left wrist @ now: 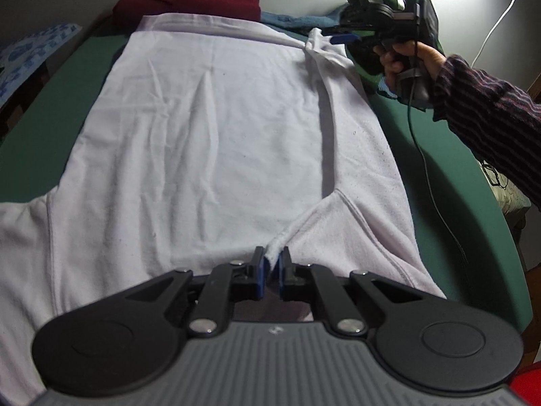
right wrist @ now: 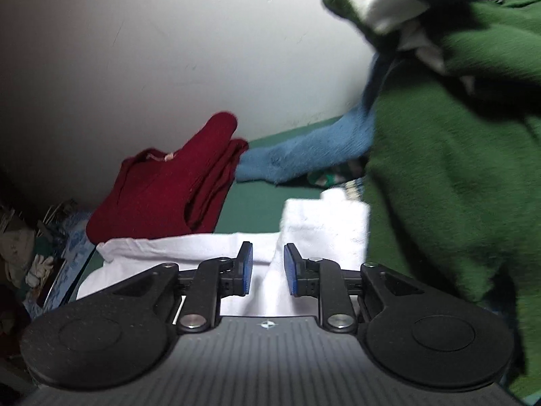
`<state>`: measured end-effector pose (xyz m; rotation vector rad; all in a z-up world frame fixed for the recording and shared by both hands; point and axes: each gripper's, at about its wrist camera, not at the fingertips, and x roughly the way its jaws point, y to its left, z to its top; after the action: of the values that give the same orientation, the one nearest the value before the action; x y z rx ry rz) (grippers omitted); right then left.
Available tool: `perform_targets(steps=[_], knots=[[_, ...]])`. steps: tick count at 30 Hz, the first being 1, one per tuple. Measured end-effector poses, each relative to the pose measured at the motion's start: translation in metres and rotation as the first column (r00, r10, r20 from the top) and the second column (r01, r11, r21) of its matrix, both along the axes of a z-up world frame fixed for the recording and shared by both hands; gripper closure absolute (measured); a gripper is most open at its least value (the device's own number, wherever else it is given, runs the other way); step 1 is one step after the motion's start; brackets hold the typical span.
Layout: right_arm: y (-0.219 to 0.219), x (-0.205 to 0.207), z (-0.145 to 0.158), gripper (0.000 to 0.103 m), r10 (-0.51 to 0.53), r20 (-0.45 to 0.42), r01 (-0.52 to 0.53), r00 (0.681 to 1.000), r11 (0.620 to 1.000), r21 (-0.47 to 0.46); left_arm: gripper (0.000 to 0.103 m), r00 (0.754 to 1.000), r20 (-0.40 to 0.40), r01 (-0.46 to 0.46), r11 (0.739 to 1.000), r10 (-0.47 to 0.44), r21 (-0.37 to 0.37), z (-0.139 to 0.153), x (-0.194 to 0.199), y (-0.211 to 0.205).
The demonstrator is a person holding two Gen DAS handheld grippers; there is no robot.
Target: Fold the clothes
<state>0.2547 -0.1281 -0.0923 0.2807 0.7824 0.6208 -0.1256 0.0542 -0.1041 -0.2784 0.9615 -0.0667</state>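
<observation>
On the green table (left wrist: 422, 142), one white garment (left wrist: 203, 135), one maroon garment (left wrist: 189, 0), two grippers.

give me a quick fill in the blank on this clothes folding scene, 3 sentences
1. The left gripper is shut on a fold of the ____ garment.
2. The right gripper has its jaws ____, with nothing clamped between them.
3. The folded dark red garment lies on the ____ table.

Missing words: white; open; green
</observation>
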Motion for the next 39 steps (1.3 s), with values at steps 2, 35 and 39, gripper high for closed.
perform_targets(steps=[2, 35, 39], knots=[[-0.009, 0.002, 0.0, 0.079, -0.018, -0.008, 0.017, 1.0, 0.999, -0.03, 0.101, 1.0, 0.002, -0.009, 1.0, 0.009, -0.008, 0.0, 0.003, 0.004], [-0.069, -0.195, -0.014, 0.075, 0.384, -0.207, -0.4, 0.9, 0.915, -0.042, 0.085, 0.995, -0.028, 0.104, 0.987, -0.101, 0.119, -0.004, 0.029, -0.007], [-0.08, -0.247, -0.007, 0.073, 0.509, -0.203, -0.537, 0.836, 0.835, -0.118, 0.07, 0.996, 0.006, 0.083, 0.982, -0.085, 0.17, 0.014, 0.018, 0.016]])
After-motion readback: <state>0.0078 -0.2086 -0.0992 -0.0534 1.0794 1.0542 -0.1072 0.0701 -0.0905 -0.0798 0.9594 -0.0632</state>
